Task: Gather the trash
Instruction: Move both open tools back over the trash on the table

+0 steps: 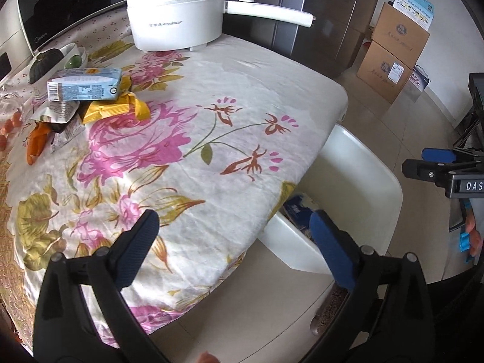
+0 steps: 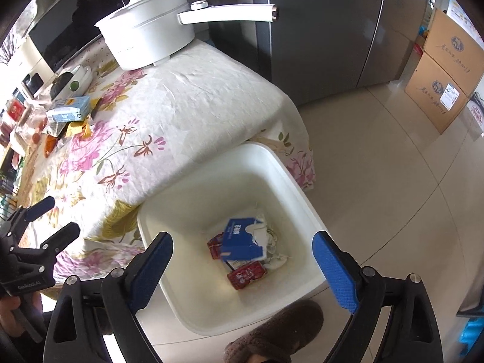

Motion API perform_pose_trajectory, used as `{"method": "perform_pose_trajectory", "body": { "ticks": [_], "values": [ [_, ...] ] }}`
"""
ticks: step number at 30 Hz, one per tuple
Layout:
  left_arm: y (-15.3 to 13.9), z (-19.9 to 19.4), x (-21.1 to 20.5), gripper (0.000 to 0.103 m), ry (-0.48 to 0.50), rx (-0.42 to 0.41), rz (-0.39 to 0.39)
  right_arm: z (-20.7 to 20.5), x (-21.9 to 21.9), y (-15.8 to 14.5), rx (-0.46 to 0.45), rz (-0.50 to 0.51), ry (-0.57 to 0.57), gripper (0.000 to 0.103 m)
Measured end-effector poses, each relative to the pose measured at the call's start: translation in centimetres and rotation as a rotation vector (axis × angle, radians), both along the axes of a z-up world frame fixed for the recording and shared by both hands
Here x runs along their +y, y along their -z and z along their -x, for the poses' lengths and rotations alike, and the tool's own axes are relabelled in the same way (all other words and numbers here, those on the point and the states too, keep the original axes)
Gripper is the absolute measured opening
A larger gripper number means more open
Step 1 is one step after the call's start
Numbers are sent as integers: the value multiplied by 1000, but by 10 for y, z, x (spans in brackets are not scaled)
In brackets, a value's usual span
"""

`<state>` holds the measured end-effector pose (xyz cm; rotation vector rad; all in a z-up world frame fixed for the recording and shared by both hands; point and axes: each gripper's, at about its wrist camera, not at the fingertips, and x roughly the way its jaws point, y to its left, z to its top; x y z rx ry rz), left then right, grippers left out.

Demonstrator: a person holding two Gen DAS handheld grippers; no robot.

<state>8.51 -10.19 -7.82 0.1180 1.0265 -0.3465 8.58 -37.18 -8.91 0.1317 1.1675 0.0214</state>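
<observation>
Both grippers, left [image 1: 234,236] and right [image 2: 242,257], are spread wide, nothing held. Blue carton [image 2: 240,239] and red packets [image 2: 247,275] lie inside white bin [image 2: 305,211]; remaining wrappers [image 1: 115,109] are piled on table beside bin.

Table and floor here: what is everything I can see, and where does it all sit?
Pot: one, white, table's far end.
Carton: one, pale blue, atop wrappers.
Wrappers: several, yellow and orange, table's left side.
Bin: one, white, on floor beside table.
Trash: blue carton, red packs, inside bin.
Boxes: two, brown, stacked by wall.
Slipper: one, brown, near bin.
Left gripper: open, empty.
Right gripper: open, over bin.
</observation>
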Motion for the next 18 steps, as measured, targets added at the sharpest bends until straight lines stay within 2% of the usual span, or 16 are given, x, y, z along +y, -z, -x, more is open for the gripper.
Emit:
{"method": "perform_pose_trajectory", "body": {
  "ticks": [10, 18],
  "values": [
    [-10, 0, 47, 100, -82, 3, 7, -9, 38, -6, -3, 11, -41, 95],
    [-25, -4, 100, 100, -203, 13, 45, -22, 81, -23, -31, -7, -87, 95]
  ]
}}
